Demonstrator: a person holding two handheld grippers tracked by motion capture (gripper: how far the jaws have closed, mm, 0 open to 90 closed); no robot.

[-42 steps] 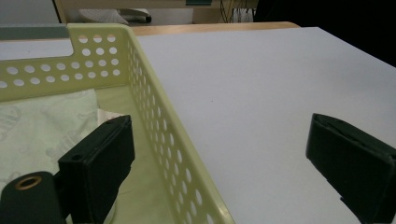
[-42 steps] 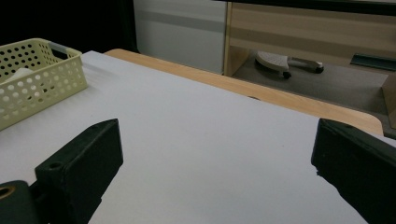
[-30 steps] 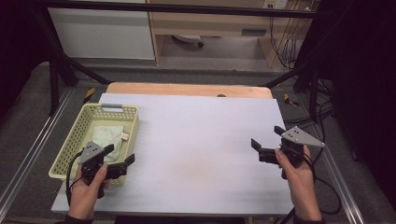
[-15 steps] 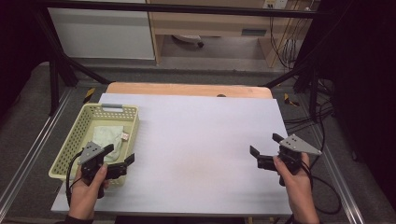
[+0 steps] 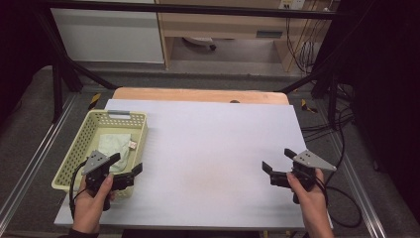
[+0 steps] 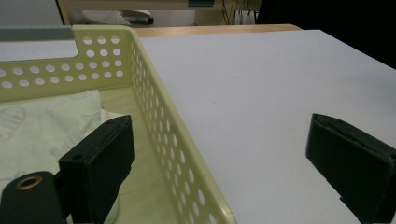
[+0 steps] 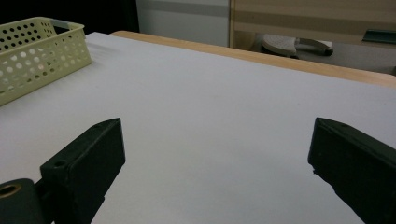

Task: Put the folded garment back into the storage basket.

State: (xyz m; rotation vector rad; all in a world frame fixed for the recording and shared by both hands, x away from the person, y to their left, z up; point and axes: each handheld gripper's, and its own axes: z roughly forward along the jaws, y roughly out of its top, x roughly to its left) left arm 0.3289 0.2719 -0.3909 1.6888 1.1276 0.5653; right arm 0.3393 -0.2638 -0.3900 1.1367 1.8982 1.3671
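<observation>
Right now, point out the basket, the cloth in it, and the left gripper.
basket [image 5: 78, 144]: high view, left perforated wall.
cloth [image 5: 114, 145]: high view, middle of the folded fabric.
left gripper [image 5: 130, 166]: high view, midway between its open fingers.

Table [image 5: 208, 148] at centre frame, a floor rail along each side. Basket [image 5: 79, 148] on the table's left edge, lower left of frame; cloth [image 5: 115, 146] inside it. Left gripper [image 5: 126, 166] at the basket's near right corner, one jaw over the basket interior, the other over the tabletop. Right gripper [image 5: 277, 162] at lower right over the tabletop, well apart from the basket. Cabinets beyond the table, top of frame.
</observation>
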